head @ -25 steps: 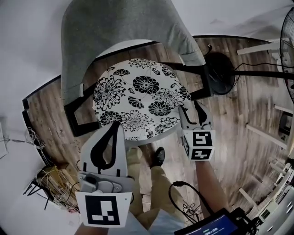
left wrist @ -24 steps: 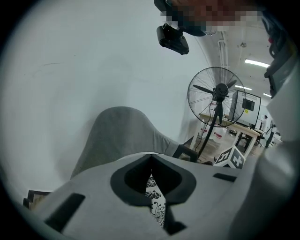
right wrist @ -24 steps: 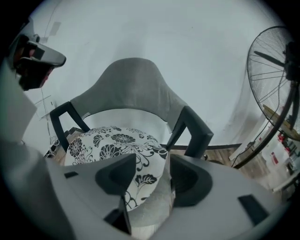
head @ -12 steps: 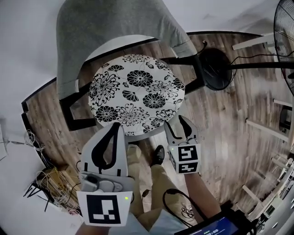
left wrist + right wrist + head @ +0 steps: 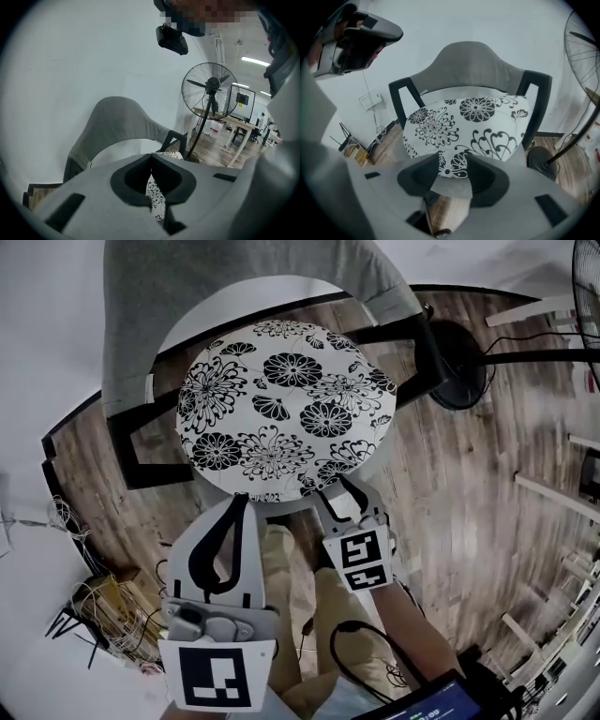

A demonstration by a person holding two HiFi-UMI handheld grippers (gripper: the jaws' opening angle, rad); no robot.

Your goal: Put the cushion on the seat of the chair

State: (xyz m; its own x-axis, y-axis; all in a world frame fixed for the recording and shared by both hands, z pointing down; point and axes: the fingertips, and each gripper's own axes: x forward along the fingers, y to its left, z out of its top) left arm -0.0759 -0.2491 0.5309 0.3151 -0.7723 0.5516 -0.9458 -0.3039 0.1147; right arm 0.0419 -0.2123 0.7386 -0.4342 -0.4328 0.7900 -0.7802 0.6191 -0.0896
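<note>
A round white cushion point(image 5: 286, 418) with black flowers lies flat on the seat of a grey-backed chair point(image 5: 234, 296). It shows in the right gripper view too, cushion point(image 5: 464, 126) in front of the chair back point(image 5: 473, 63). My right gripper point(image 5: 339, 488) is at the cushion's near edge. Its jaws are apart and closing, the cushion's rim and the grey seat edge point(image 5: 450, 183) showing between them, pads not pressing. My left gripper point(image 5: 240, 501) hovers short of the near-left rim, shut and empty. In the left gripper view its tips point(image 5: 151, 159) meet, with a sliver of cushion behind them.
A pedestal fan's round base point(image 5: 459, 367) stands on the wood floor right of the chair, and the fan point(image 5: 212, 86) is upright. Tangled cables and a box point(image 5: 103, 606) lie at lower left. The person's legs point(image 5: 286, 568) are below the seat. White table legs point(image 5: 553, 493) stand at right.
My right gripper slid from the cushion's right rim round to its near edge and sank lower, its jaws a little narrower. The left gripper shifted slightly and stayed shut.
</note>
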